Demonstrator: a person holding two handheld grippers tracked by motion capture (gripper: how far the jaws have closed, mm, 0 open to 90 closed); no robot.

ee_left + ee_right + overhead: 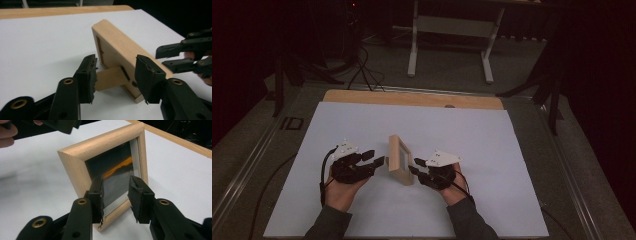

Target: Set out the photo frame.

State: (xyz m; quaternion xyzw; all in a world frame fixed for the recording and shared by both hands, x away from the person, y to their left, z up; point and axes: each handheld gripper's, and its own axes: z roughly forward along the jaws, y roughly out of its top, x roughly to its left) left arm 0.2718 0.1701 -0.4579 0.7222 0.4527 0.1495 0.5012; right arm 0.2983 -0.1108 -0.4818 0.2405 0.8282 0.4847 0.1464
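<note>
A pale wooden picture frame (398, 159) stands upright on the white tabletop (492, 150), edge-on in the high view. In the left gripper view I face its back (117, 42), with a fold-out wooden prop (108, 78) holding it up. My left gripper (117, 76) is open, its jaws on either side of that prop and apart from it. The right gripper view faces the glass front (117, 170), which carries a dark picture with an orange streak. My right gripper (115, 195) is open just in front of the lower glass. In the high view the left gripper (379, 161) and right gripper (414, 166) flank the frame.
A strip of bare wood (412, 98) runs along the table's far edge. Beyond it stands a white metal stand (452, 30) on the floor, with cables (362, 70) and dark tripod legs (552, 95) to the sides. White surface lies open all round the frame.
</note>
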